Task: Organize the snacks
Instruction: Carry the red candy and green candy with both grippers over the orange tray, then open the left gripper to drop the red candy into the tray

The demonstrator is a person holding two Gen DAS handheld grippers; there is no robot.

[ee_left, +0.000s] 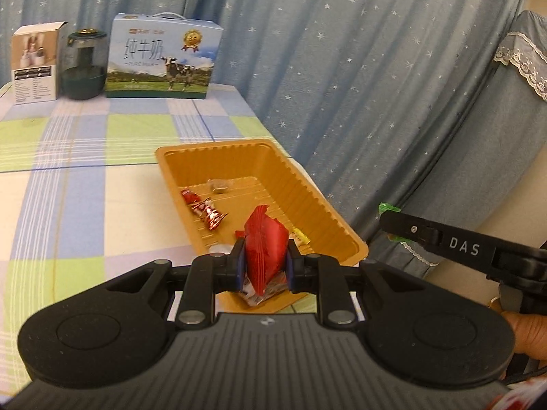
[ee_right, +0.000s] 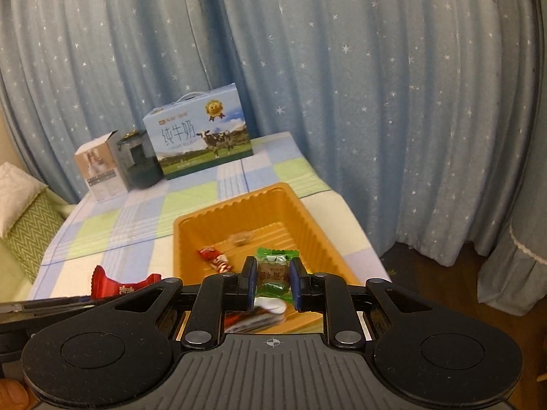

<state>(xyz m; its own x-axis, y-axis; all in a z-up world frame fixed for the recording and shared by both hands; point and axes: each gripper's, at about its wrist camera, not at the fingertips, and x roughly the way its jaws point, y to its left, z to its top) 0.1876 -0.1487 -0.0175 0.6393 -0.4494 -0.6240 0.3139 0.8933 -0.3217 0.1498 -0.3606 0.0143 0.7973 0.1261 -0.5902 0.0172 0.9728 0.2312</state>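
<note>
The left tongs (ee_left: 266,262) are clamped on a red snack packet (ee_left: 265,246), held upright above the near end of an orange plastic tray (ee_left: 318,201). The right tongs (ee_right: 273,282) are closed tight on a green-wrapped candy (ee_right: 275,266), also held over the tray's near end. The tray sits on a surface covered by a pastel checked cloth (ee_left: 85,177), near its right edge. Inside lie two red-and-silver wrapped candies (ee_left: 203,208), a small clear-wrapped piece (ee_left: 220,186) that may be a sweet, though it is too blurred to be sure, and a yellow wrapper (ee_left: 301,235). At the surface's far end stand a blue milk carton box (ee_left: 162,58), a dark green jar (ee_left: 83,65) and a small white box (ee_left: 36,63), before a starred blue curtain (ee_left: 342,51).
</note>
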